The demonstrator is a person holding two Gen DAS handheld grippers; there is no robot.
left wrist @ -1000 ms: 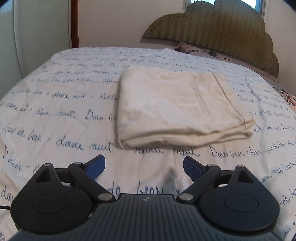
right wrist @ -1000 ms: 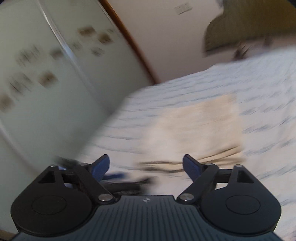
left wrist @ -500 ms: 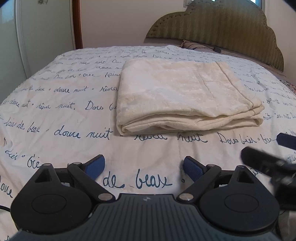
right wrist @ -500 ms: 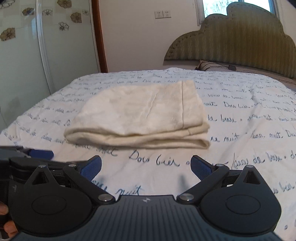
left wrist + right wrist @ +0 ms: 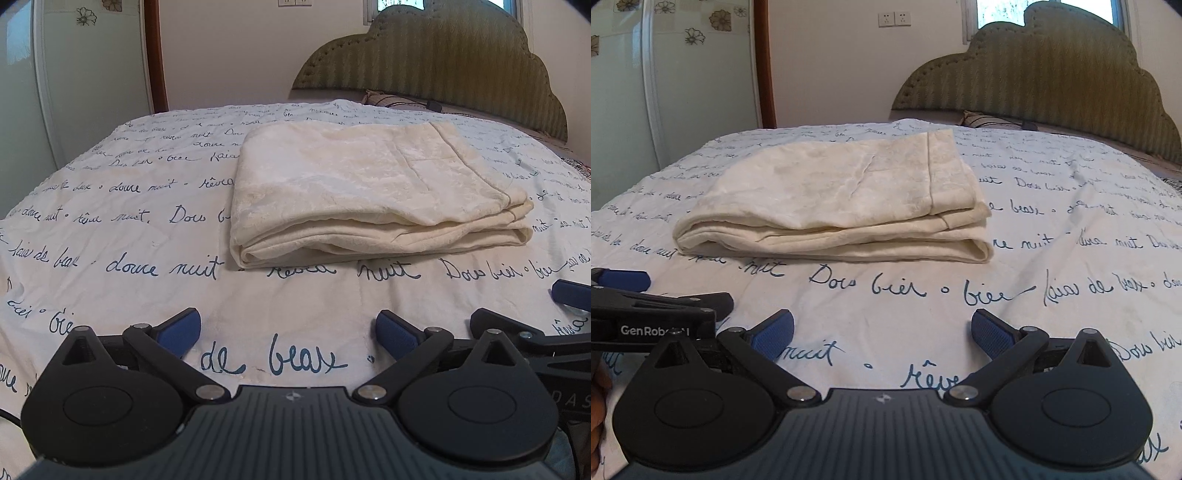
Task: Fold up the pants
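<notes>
The cream pants [image 5: 369, 192] lie folded in a flat rectangular stack in the middle of the bed; they also show in the right wrist view [image 5: 842, 199]. My left gripper [image 5: 288, 328] is open and empty, low over the bedspread a short way in front of the stack. My right gripper [image 5: 882, 328] is open and empty, also in front of the stack and to the right of the left one. Each gripper shows at the edge of the other's view: the right one at the right edge [image 5: 569, 295], the left one at the left edge [image 5: 624, 280].
A white bedspread [image 5: 129, 266] with blue handwriting covers the bed. An olive padded headboard [image 5: 443, 62] and a pillow [image 5: 391, 99] are at the far end. A wardrobe with flower decals [image 5: 665, 74] stands to the left.
Both grippers have drawn back and lowered toward the bedspread. The right gripper swung from facing the wardrobe to facing the pants and settled beside the left one. The pants have not moved.
</notes>
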